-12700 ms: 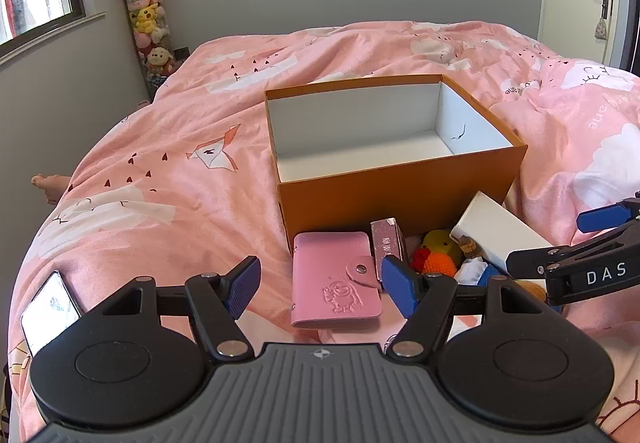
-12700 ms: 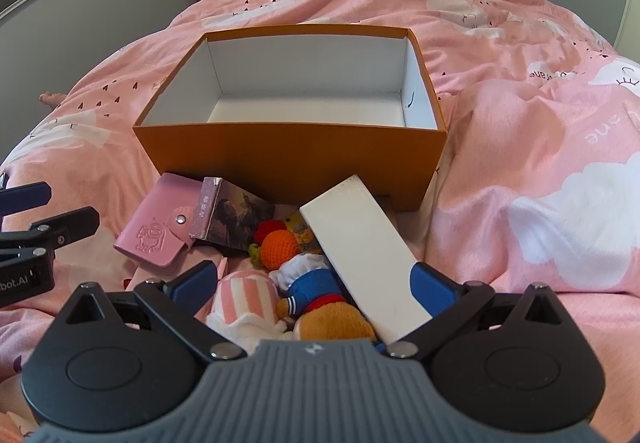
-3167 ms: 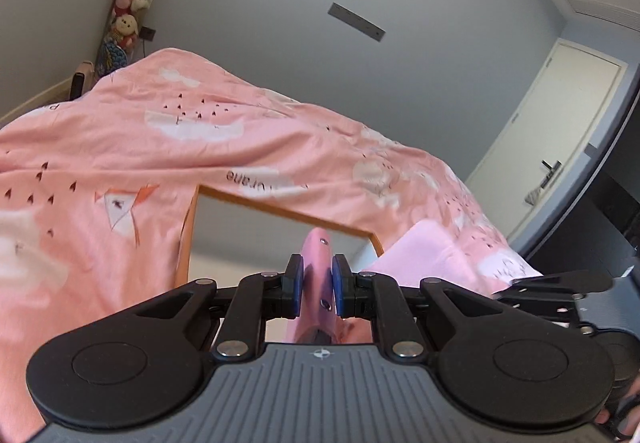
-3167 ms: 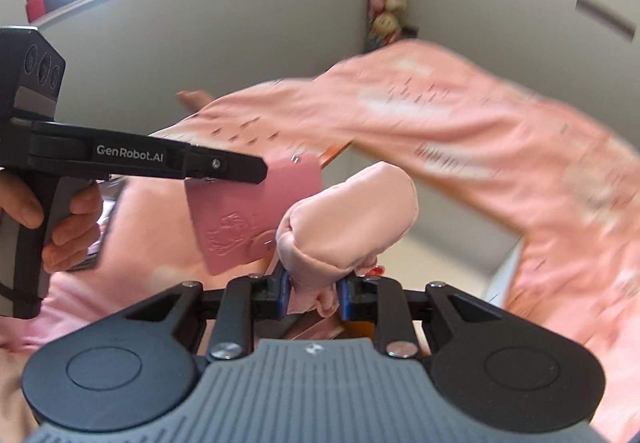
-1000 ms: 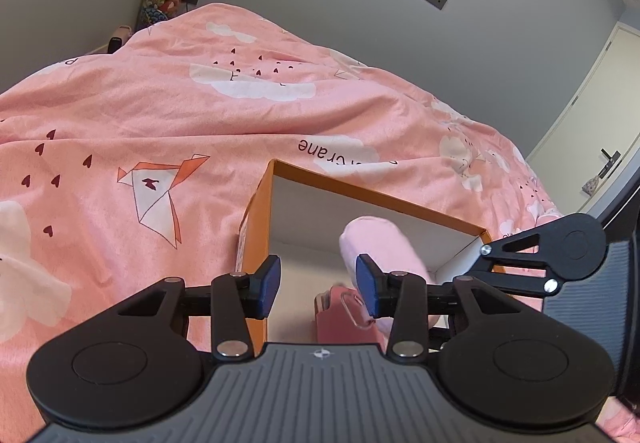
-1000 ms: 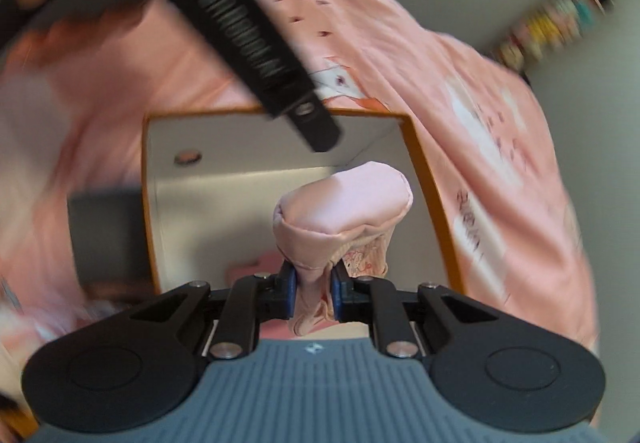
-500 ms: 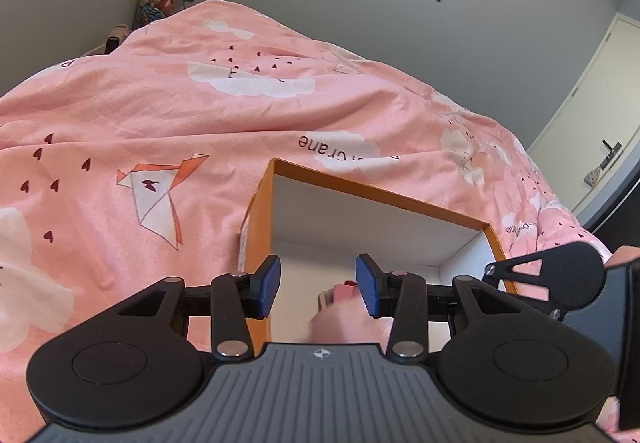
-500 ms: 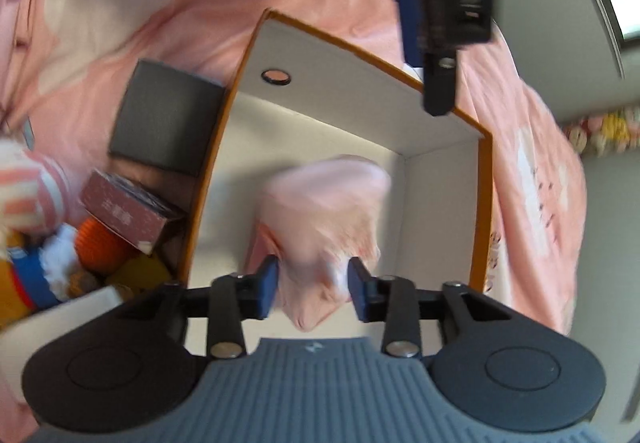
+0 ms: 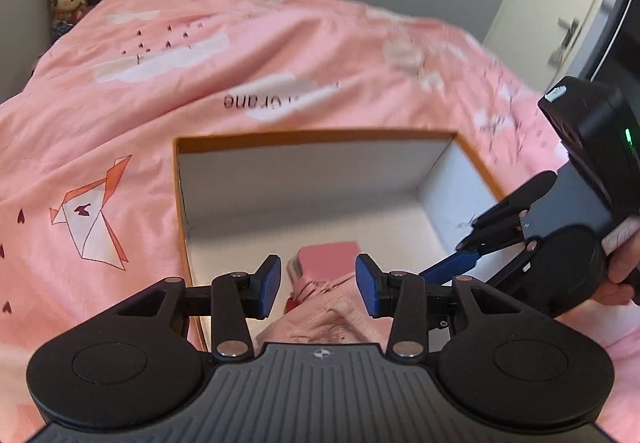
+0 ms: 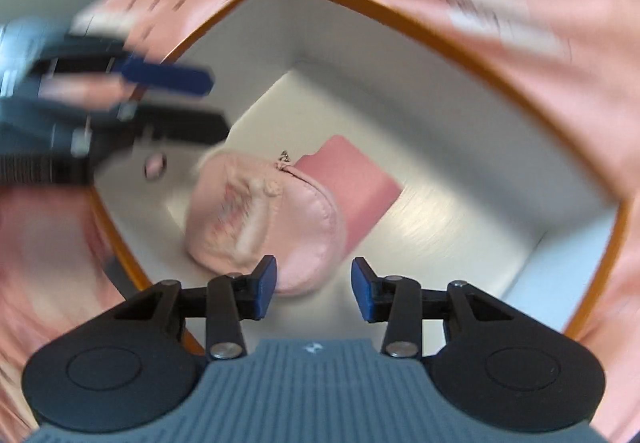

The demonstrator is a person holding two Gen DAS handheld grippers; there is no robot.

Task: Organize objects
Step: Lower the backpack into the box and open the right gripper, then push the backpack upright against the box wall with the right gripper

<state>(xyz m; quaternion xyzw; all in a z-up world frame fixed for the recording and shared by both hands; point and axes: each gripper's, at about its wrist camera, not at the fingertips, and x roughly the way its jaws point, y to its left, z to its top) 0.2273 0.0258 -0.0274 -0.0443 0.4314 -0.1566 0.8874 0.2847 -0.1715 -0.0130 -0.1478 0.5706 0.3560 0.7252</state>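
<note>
We hold our left gripper (image 9: pixel 317 285) open and empty; our right gripper (image 10: pixel 313 285) is opening, nothing between. Mid-frame, the pink pouch (image 10: pixel 264 219) overlaps the pink card wallet (image 10: pixel 352 183) inside the orange box (image 10: pixel 500 91). The duvet (image 9: pixel 256 43) reads, upside down, "crane".

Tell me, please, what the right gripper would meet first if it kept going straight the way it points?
Probably the pink pouch in the box; the opening right gripper aims near its edge, so it might reach the floor instead.
</note>
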